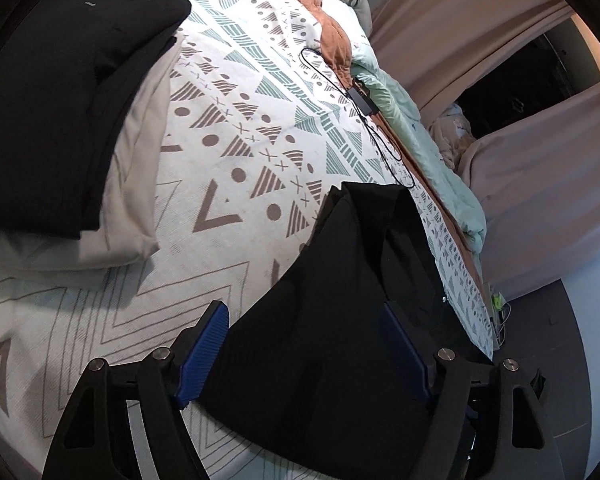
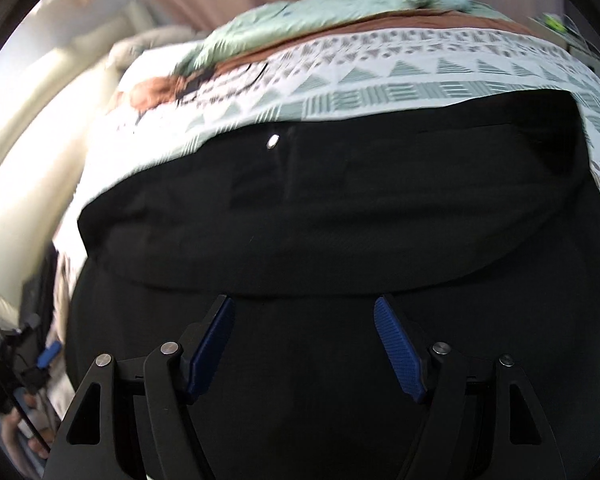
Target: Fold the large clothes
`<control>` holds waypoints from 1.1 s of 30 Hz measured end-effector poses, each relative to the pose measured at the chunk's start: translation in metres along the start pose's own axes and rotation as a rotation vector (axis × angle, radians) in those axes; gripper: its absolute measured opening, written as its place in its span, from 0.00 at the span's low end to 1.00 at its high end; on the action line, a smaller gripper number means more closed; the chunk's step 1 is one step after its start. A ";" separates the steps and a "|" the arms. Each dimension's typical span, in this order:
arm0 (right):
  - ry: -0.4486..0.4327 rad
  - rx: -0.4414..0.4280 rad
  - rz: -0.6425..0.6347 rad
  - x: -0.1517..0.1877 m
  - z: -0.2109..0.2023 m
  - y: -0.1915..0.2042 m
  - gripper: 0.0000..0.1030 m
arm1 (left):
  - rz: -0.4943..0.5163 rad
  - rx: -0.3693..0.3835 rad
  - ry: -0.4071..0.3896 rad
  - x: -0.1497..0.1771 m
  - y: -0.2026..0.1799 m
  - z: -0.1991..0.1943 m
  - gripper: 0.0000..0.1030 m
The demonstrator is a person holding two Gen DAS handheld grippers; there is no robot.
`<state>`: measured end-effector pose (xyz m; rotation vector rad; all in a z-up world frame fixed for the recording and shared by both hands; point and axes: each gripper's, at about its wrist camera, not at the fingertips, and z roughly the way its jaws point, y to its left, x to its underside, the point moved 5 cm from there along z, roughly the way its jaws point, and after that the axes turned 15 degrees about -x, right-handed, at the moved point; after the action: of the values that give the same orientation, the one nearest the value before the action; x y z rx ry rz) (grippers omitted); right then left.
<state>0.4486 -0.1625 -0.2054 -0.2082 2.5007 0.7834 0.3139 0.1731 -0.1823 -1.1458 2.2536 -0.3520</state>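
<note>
Black trousers (image 1: 340, 320) lie on a patterned bedspread (image 1: 236, 132). In the left wrist view my left gripper (image 1: 304, 312) is open, its blue pads (image 1: 204, 348) standing wide on either side of the black cloth, close above it. In the right wrist view the trousers (image 2: 340, 200) fill the frame, folded over with a silver button (image 2: 273, 142) showing near the waistband. My right gripper (image 2: 304, 308) is open just above the folded edge and holds nothing.
A stack of folded clothes, black (image 1: 60, 100) on top of beige (image 1: 136, 184), sits at the left of the bed. A black cable with a small box (image 1: 364, 100) lies near the far side. A mint quilt (image 1: 432, 152) is bunched along the bed's edge, with pink curtains (image 1: 500, 40) beyond.
</note>
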 end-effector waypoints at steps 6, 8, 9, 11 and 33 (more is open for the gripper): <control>0.071 0.029 -0.037 0.013 0.024 0.015 0.70 | -0.042 -0.010 0.027 0.010 0.023 0.003 0.75; 0.080 0.071 -0.046 0.013 0.032 0.014 0.65 | -0.049 -0.010 0.032 0.011 0.025 0.005 0.75; 0.076 0.089 -0.039 0.012 0.033 0.012 0.59 | -0.050 -0.009 0.034 0.011 0.026 0.006 0.75; 0.068 0.116 -0.024 0.010 0.035 0.007 0.53 | -0.055 -0.012 0.036 0.011 0.027 0.009 0.75; -0.203 -0.141 0.026 -0.052 -0.020 -0.010 0.17 | -0.060 0.010 0.045 0.011 0.026 0.011 0.75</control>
<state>0.4874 -0.1820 -0.1696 -0.1376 2.2642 0.9431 0.2985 0.1807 -0.2075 -1.2135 2.2567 -0.4166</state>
